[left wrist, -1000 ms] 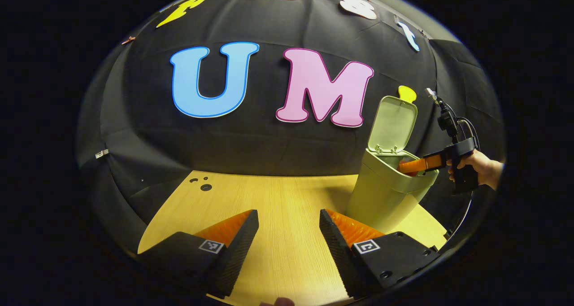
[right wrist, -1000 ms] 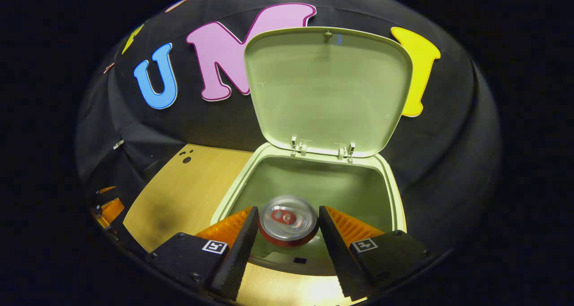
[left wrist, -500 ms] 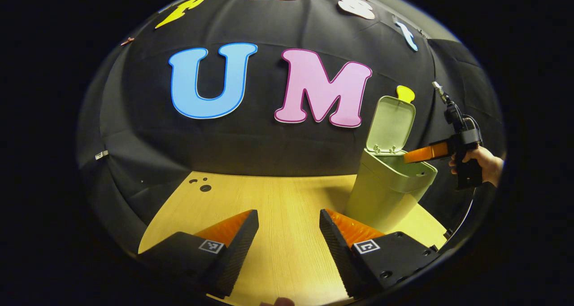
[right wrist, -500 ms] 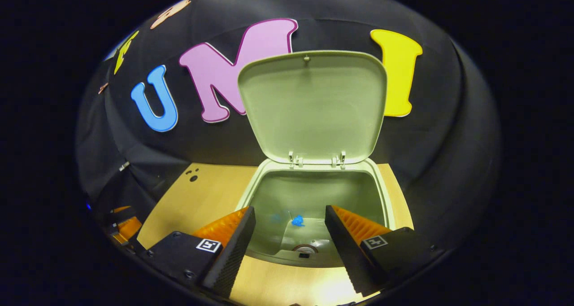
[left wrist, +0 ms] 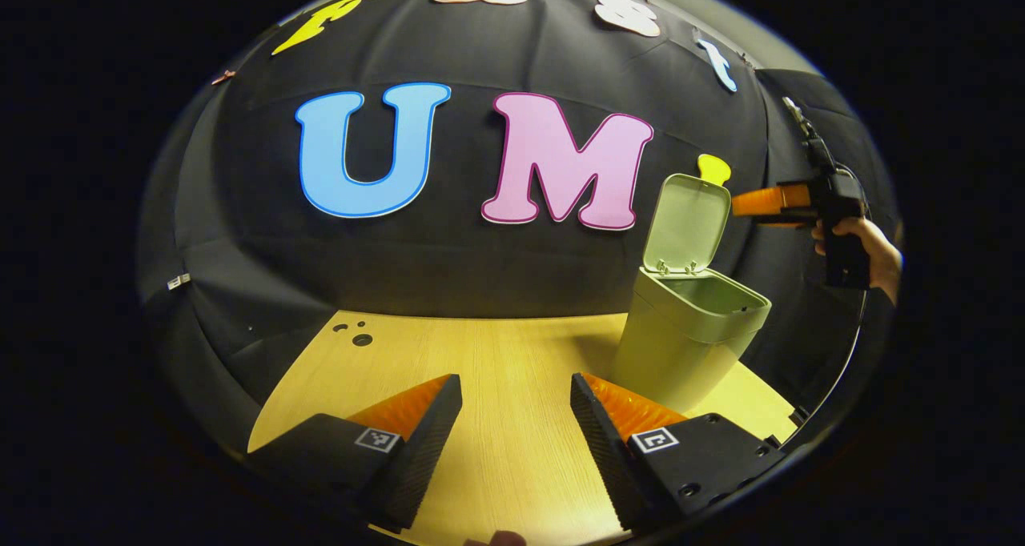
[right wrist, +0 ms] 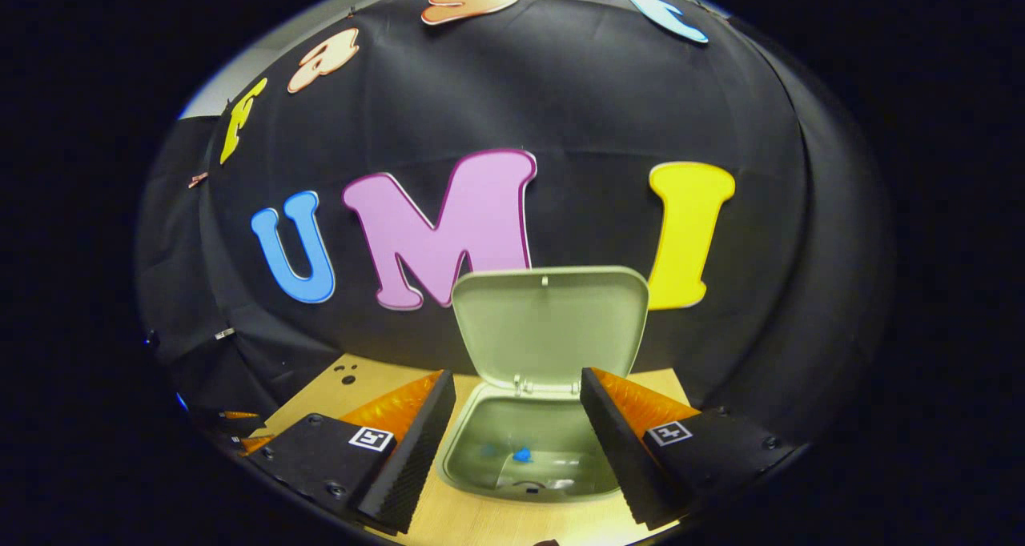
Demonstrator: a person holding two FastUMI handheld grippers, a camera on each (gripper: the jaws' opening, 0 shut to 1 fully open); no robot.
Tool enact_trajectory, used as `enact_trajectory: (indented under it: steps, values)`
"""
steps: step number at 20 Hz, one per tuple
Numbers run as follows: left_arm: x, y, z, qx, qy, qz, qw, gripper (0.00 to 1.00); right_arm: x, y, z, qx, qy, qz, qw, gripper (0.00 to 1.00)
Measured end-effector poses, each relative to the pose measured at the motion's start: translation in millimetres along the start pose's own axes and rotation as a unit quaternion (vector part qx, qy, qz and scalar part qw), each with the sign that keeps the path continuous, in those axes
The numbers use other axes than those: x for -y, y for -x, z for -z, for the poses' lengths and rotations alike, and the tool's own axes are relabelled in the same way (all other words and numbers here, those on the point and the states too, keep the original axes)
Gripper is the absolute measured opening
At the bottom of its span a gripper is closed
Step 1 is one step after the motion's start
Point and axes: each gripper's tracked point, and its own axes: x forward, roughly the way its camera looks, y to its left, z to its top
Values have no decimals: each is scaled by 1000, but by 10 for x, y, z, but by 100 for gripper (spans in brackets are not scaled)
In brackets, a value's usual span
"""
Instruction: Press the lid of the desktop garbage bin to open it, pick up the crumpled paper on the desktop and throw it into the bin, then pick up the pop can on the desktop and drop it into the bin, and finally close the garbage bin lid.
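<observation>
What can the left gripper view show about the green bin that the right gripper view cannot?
Left gripper view: the pale green plastic bin from outside, standing on the wooden table, and the right gripper, held by a hand, raised near the lid's top edge.
Right gripper view: the bin's inside, seen from above.
Both: the upright open lid.

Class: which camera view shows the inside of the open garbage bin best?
The right gripper view: it looks down into the garbage bin, past the raised lid. The left gripper view shows the bin from the side, so its wall hides the interior.
</observation>
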Motion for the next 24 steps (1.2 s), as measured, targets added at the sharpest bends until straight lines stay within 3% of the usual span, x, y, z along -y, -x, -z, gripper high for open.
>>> enact_trajectory:
  steps: [9, 19, 24]
  values:
    - [-88, 65, 19, 7, 3, -12, 1000, 89, 80, -452, -693, 65, 44, 37, 996, 98]
    - [-328, 145, 43, 8, 12, -43, 999, 89, 156, -1014, -635, 43, 55, 59, 996, 96]
    - [-363, 165, 77, 6, 16, -47, 999, 89, 134, -959, -533, 21, 43, 50, 998, 96]
